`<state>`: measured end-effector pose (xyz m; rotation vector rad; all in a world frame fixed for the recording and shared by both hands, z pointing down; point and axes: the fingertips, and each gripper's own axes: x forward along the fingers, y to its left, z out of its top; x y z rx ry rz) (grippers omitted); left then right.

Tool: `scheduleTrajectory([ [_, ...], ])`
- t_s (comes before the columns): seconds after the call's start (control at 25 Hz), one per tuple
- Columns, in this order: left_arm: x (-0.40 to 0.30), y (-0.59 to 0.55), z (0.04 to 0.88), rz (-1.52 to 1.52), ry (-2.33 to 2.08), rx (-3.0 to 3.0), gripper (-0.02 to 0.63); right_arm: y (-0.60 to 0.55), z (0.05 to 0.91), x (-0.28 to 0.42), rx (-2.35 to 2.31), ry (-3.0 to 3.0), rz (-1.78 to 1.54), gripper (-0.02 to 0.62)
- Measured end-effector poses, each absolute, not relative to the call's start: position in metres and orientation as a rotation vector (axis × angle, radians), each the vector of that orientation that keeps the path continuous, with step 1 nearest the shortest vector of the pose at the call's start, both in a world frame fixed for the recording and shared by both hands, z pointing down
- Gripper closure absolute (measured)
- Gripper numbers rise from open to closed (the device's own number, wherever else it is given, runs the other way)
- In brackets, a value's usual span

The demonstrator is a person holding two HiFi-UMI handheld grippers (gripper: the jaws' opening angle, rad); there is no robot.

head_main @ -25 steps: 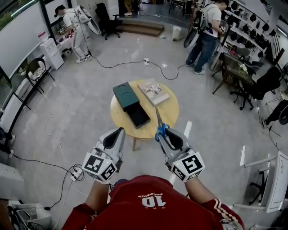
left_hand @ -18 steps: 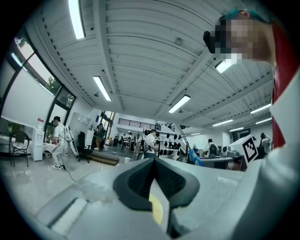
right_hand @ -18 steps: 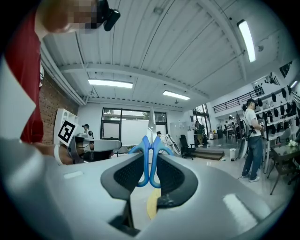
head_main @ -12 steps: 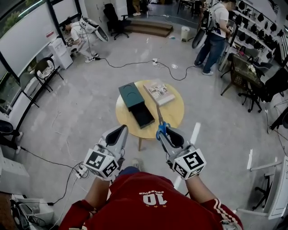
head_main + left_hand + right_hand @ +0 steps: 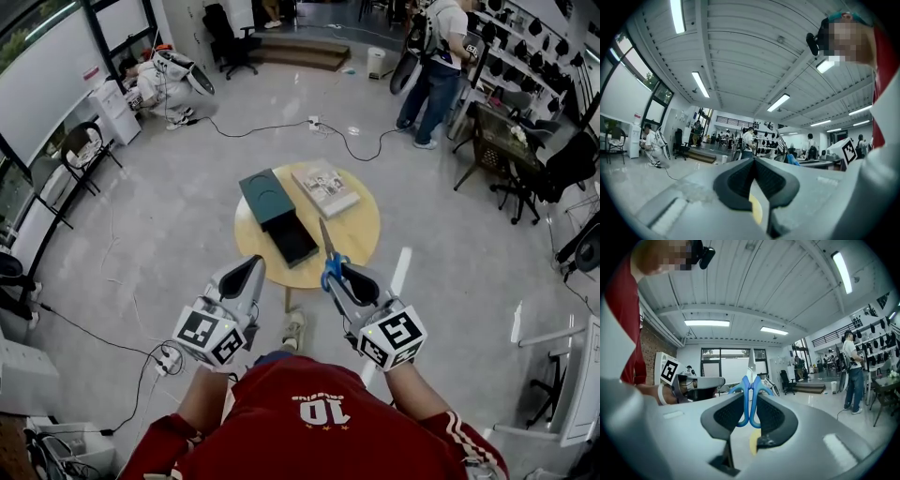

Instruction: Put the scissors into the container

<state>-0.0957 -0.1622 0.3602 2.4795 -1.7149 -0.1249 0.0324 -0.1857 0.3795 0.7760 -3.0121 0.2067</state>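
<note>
The scissors point(image 5: 329, 255), blue-handled with the blades pointing forward, are clamped by the handles in my right gripper point(image 5: 337, 273). They hang over the near edge of the round wooden table point(image 5: 361, 246). In the right gripper view the blue handles point(image 5: 750, 401) sit between the jaws, which press on them. The container point(image 5: 264, 197), a dark green box, lies on the table with its black drawer point(image 5: 293, 242) pulled out toward me. My left gripper point(image 5: 250, 265) is shut and holds nothing, level with the right one and short of the table; its jaws point(image 5: 753, 160) meet at the tips.
A book point(image 5: 325, 189) lies on the table's far right. Cables point(image 5: 281, 127) run over the floor. One person point(image 5: 431, 70) stands at the back right, another point(image 5: 164, 80) crouches at the back left. Chairs point(image 5: 80, 150) and desks line the room's sides.
Both grippers keep their pose, with the scissors still held. The view has swayed a little, and the table sits slightly nearer my grippers than a second ago.
</note>
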Motion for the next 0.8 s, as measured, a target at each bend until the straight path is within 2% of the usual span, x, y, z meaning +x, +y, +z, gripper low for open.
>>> scheduleTrajectory([
  [0.8, -0.148, -0.26, 0.389, -0.102, -1.744, 2.456, 0.604, -0.288, 0.411, -0.025, 0.718, -2.915, 0.193, 0.505],
])
